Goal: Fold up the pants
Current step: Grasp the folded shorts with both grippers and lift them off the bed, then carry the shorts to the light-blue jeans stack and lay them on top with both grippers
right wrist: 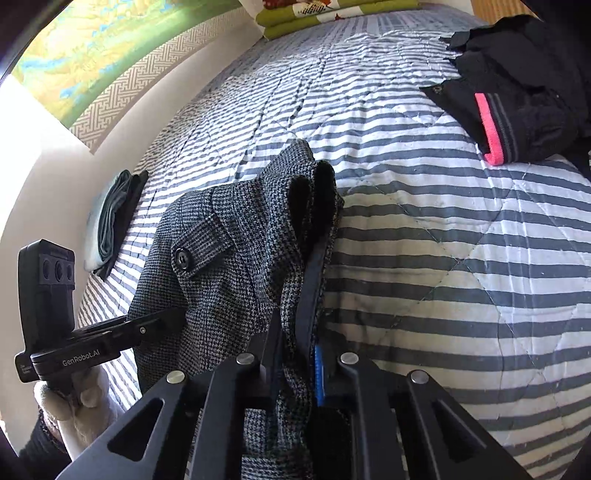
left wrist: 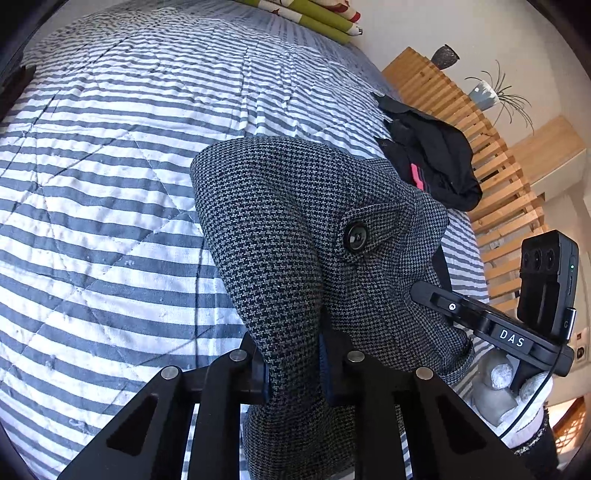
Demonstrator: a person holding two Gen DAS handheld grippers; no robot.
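Grey houndstooth pants (left wrist: 280, 221) with a black button hang bunched above the striped quilt. My left gripper (left wrist: 295, 369) is shut on a fold of this cloth, which passes between its two fingers. In the right wrist view the same pants (right wrist: 229, 266) show their waistband and dark lining. My right gripper (right wrist: 295, 373) is shut on the waistband edge beside a blue pad. Each view also shows the other gripper: the right one (left wrist: 480, 314) at the cloth's right side, the left one (right wrist: 110, 332) at its left side, held by gloved hands.
The blue and white striped quilt (left wrist: 110, 184) covers the bed. A black garment with a pink stripe (right wrist: 517, 99) lies on the far right of it. Folded dark clothes (right wrist: 114, 218) sit by the wall. Green pillows (right wrist: 325, 14) lie at the head. A wooden slatted frame (left wrist: 480, 147) borders the bed.
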